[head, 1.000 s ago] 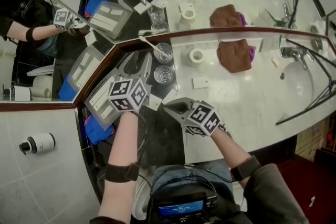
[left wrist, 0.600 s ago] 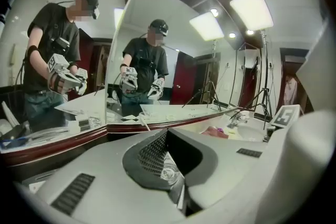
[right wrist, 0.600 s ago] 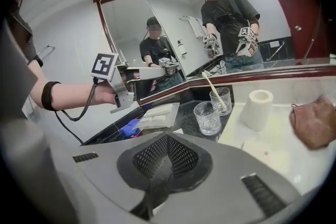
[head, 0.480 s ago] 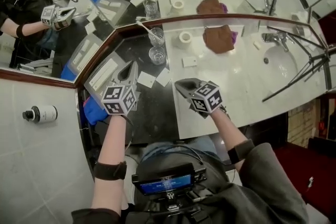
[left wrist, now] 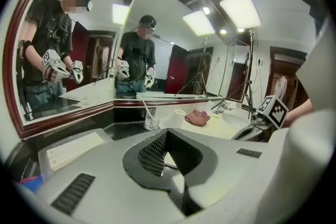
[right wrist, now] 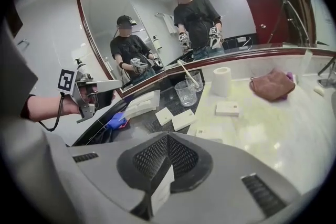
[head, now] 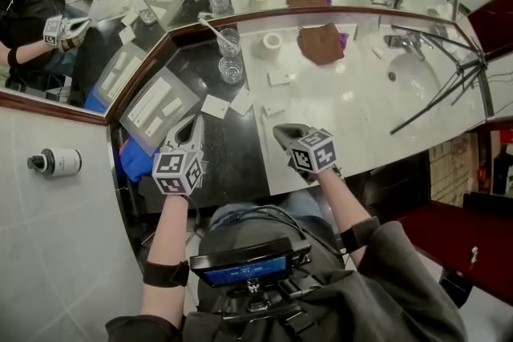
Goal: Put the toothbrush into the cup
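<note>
Item: toothbrush (head: pixel 214 31), white and slender. It stands in the cup (head: pixel 229 43), a clear glass at the back of the dark part of the worktop (head: pixel 353 108), close against the mirror (head: pixel 120 36). The long axis is steeply tilted: the lower end is inside the glass and the upper end leans over the rim toward the mirror, up and left in the head view. Which end carries the bristles cannot be told.

Adjacent: a second clear glass (head: pixel 232 73) just in front of the cup.

Left gripper (head: pixel 195 122): fingers closed together. It is at the near edge of the dark section, beside a flat tray (head: pixel 152 104), and points toward the glasses. The toothbrush is well apart from it, ahead and slightly right.

Right gripper (head: pixel 282 132): fingers closed together. It is over the near part of the pale marble and points toward the back. The toothbrush is well apart from it, ahead and to the left.

Other contents:
- white packets (head: pixel 215 106) lie between the grippers and the glasses
- a white roll (head: pixel 272 44)
- a brown cloth (head: pixel 321 42)
- a basin (head: pixel 413 76) at the right
</note>
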A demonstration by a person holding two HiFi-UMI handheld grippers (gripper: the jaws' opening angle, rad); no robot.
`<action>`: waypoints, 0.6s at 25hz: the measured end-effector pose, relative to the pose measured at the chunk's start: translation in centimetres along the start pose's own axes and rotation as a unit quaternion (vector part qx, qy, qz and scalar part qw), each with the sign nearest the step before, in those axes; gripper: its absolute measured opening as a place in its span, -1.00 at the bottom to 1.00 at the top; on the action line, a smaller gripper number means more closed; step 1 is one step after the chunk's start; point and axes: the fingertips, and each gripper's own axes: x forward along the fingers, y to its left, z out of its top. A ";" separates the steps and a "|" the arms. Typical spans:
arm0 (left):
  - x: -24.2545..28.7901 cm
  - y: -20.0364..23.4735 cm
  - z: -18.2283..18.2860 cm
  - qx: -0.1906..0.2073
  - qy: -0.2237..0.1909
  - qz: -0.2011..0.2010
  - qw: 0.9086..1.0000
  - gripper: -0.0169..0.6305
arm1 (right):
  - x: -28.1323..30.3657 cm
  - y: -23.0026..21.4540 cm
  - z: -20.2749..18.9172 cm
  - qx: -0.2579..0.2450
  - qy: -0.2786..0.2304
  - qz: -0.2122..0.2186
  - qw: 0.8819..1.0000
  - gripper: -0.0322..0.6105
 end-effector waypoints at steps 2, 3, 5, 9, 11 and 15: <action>-0.8 0.0 -0.7 0.003 0.003 0.005 1.000 -0.94 | -0.1 0.1 -0.7 0.005 0.005 -0.008 1.000 -0.84; -1.1 0.0 -1.0 0.005 0.005 0.008 1.000 -0.95 | 0.0 0.1 -1.0 0.007 0.007 -0.012 1.000 -0.84; -1.8 -0.2 -1.5 0.008 0.010 0.011 1.000 -0.95 | 0.1 0.2 -1.5 0.010 0.012 -0.020 1.000 -0.84; -2.8 0.0 -2.6 -0.013 0.003 0.012 1.000 -0.94 | 1.0 0.3 -2.8 0.012 0.031 -0.036 0.999 -0.84; -3.4 0.0 -3.0 -0.020 -0.002 0.010 1.000 -0.94 | 1.6 0.1 -3.7 0.018 0.047 -0.045 0.998 -0.79; -4.6 0.0 -3.6 -0.025 -0.006 0.012 1.000 -0.94 | 3.1 -0.9 -5.7 0.041 0.090 -0.071 0.993 -0.55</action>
